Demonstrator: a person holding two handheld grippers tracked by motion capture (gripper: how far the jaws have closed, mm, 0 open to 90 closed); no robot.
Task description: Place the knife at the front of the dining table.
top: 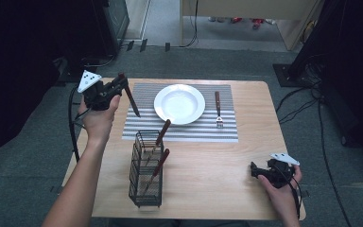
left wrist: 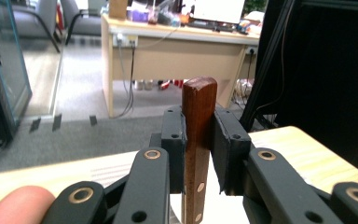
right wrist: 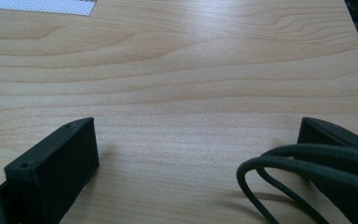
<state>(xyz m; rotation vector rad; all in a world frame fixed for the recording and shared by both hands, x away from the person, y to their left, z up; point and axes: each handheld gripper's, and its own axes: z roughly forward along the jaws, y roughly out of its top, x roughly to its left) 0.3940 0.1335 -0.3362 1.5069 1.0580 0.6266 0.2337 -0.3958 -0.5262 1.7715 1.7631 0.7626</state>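
Left tool [left wrist: 198,154] clamps what looks like a wooden-handled knife [left wrist: 198,140] above placemat [top: 137,127].

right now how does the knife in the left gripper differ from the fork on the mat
The knife is held off the table, tilted, blade down, clamped by its handle in the left gripper; the fork lies flat on the striped mat, untouched. The knife is left of the plate, the fork right. Both have brown wooden handles.

light: dim around my table [top: 208,179], dark at both side edges | glare: my white plate [top: 179,104] shines brightest | shadows: soft beside my right gripper [right wrist: 196,154] | focus: desk behind my knife handle [left wrist: 198,140] soft, my fingertip near it blurred
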